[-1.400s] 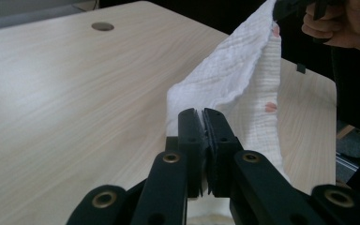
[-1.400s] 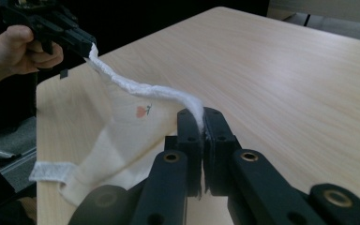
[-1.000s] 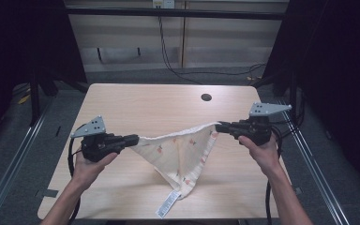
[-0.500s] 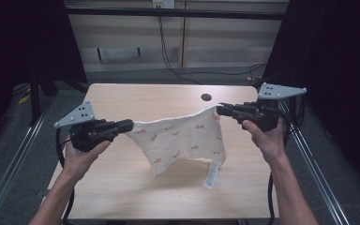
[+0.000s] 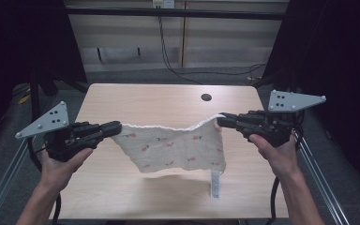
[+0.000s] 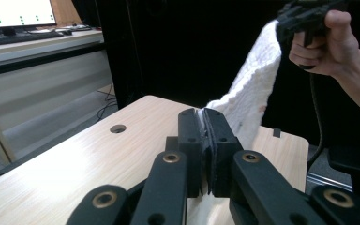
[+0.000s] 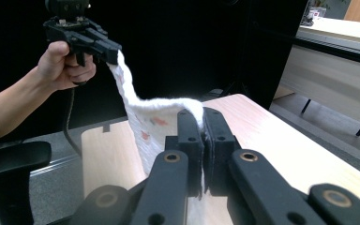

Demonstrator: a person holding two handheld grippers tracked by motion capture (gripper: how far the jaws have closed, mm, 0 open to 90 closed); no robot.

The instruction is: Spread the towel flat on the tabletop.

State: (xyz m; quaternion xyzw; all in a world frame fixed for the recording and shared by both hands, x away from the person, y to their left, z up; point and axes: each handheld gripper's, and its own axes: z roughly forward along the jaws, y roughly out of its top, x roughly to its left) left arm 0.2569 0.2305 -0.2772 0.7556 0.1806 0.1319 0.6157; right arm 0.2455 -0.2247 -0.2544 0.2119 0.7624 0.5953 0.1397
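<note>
- The left claw (image 5: 115,126) clamps one top corner of a white patterned cloth (image 5: 176,147).
- The right claw (image 5: 222,122) clamps the other corner.
- The cloth hangs stretched above the surface's (image 5: 145,101) near edge.

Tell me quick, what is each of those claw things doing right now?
Left gripper: closed, holding one corner of the cloth.
Right gripper: closed, holding the cloth's other top corner.
</note>
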